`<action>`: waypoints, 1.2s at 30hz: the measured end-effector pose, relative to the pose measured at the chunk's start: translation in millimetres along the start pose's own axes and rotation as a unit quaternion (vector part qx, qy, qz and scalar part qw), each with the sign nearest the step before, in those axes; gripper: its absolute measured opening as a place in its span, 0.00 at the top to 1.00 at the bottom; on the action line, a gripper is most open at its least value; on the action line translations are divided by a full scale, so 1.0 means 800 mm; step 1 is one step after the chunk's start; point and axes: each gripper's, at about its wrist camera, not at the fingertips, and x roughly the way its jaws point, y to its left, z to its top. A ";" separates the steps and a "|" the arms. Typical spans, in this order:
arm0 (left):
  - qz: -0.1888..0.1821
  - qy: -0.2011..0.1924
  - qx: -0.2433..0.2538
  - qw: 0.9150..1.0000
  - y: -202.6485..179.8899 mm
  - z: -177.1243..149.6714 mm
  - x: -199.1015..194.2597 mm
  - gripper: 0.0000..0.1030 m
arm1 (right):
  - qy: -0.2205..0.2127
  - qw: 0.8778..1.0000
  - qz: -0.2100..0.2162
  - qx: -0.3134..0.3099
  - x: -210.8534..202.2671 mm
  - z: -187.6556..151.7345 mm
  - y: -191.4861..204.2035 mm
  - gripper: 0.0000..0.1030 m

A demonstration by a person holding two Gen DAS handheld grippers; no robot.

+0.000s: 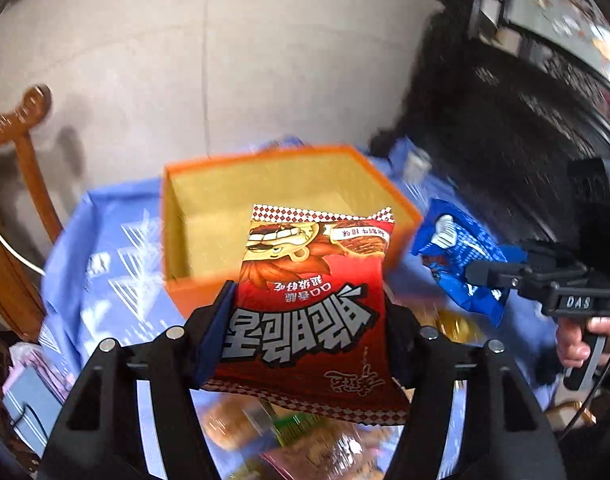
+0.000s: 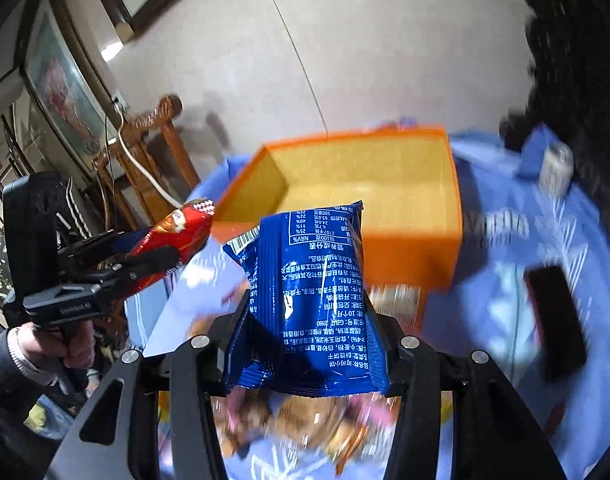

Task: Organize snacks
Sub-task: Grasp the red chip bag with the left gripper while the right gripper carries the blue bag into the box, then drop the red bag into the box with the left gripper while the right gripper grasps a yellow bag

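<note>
Two packets: carried toward the orange box [image 1: 281,184] for sorting.
Left gripper [image 1: 305,312]: clamped on red snack bag [image 1: 309,300].
Right gripper [image 2: 305,320]: clamped on blue snack bag [image 2: 313,296].

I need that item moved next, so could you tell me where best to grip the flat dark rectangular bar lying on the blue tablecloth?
Grip the dark rectangular bar across its two long edges near the middle, coming from above: it lies flat and looks narrow.
</note>
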 end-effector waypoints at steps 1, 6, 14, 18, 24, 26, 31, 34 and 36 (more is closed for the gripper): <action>0.003 -0.006 -0.007 1.000 0.004 0.012 -0.001 0.38 | -0.011 1.000 -0.008 -0.005 0.002 0.017 -0.002 0.52; 0.033 -0.019 -0.033 0.999 0.029 0.083 0.012 0.38 | -0.044 0.999 -0.018 -0.009 0.018 0.077 -0.014 0.51; 0.129 -0.002 -0.036 0.991 0.048 0.147 0.086 0.04 | -0.061 0.996 -0.070 0.000 0.077 0.140 -0.040 0.17; 0.123 0.002 -0.036 0.992 0.044 0.136 0.081 0.04 | -0.066 0.996 -0.057 0.000 0.064 0.127 -0.038 0.17; 0.104 -0.001 -0.044 0.994 0.041 0.077 0.046 0.04 | -0.040 0.998 -0.050 -0.019 0.034 0.070 -0.035 0.17; 0.094 0.008 -0.050 0.994 0.036 0.053 0.039 0.04 | -0.023 0.998 -0.046 -0.021 0.026 0.047 -0.040 0.17; 0.091 0.012 -0.054 0.994 0.020 -0.007 0.012 0.04 | 0.020 0.998 -0.049 -0.018 0.012 -0.021 -0.058 0.17; 0.087 0.019 -0.055 0.995 0.009 -0.041 0.000 0.04 | 0.055 0.997 -0.049 -0.005 0.015 -0.062 -0.068 0.18; 0.084 0.033 -0.061 0.994 0.008 -0.062 -0.002 0.04 | 0.066 0.997 -0.050 -0.001 0.018 -0.082 -0.072 0.19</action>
